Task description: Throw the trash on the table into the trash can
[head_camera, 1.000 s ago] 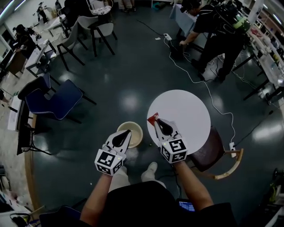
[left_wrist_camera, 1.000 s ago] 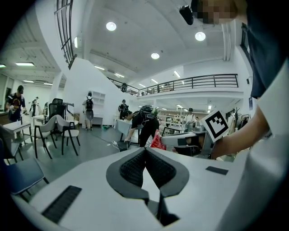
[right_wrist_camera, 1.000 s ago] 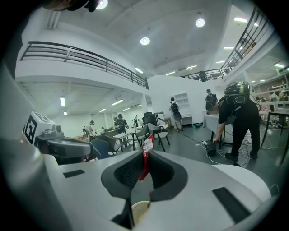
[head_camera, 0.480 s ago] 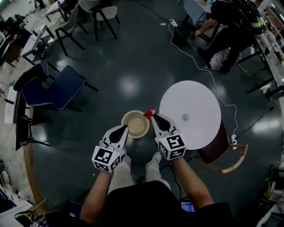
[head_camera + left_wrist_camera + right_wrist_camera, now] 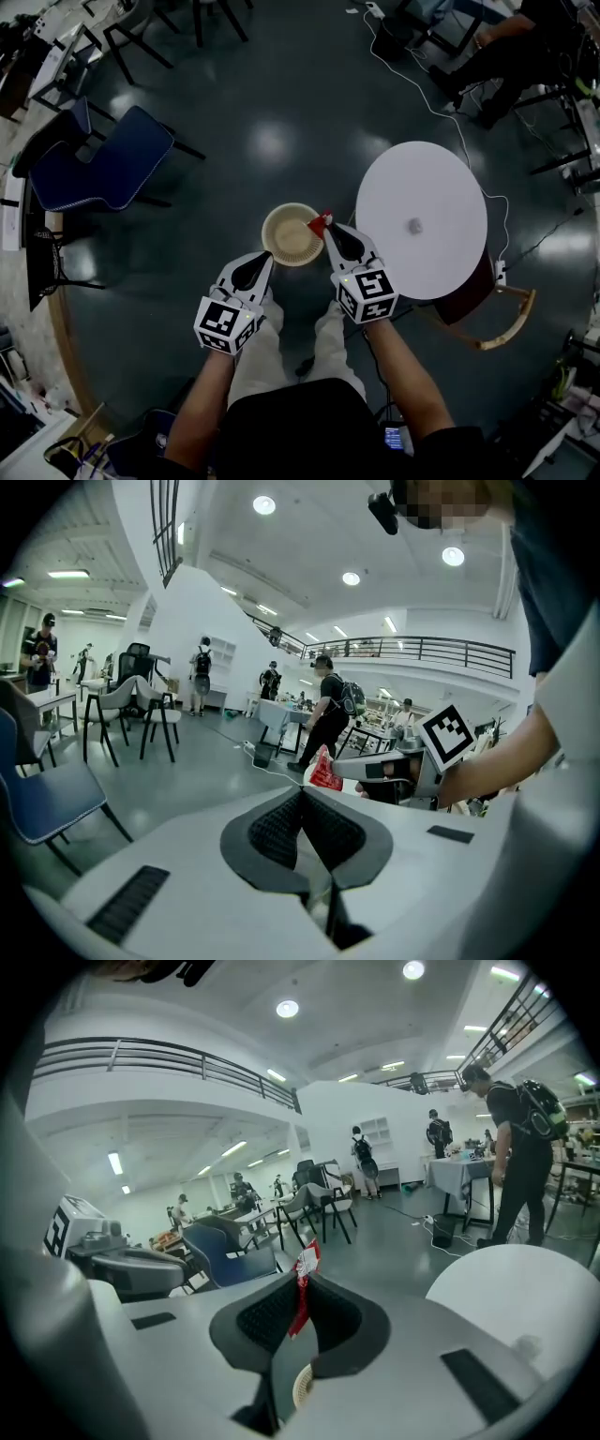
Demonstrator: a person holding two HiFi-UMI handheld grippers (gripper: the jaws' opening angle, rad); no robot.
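A red wrapper [image 5: 321, 223] hangs pinched in my right gripper [image 5: 329, 233], right at the rim of the round beige trash can [image 5: 291, 234] on the floor. The same red wrapper [image 5: 302, 1283] shows between the right jaws in the right gripper view, with a bit of the trash can [image 5: 302, 1387] below them. My left gripper [image 5: 262, 261] is shut and empty, at the near left edge of the can. In the left gripper view the wrapper [image 5: 325, 771] shows at the tip of the right gripper [image 5: 339, 769]. A small crumpled scrap [image 5: 412, 226] lies on the round white table [image 5: 422, 187].
A wooden chair [image 5: 487, 323] stands behind the table at the right. A blue chair [image 5: 98, 173] is at the left, and a white cable [image 5: 441, 117] runs across the dark floor toward a power strip. People work at benches at the far right.
Both grippers swung left away from the white table and sank toward the trash can. The red wrapper now hangs at the can's rim instead of at the table's edge.
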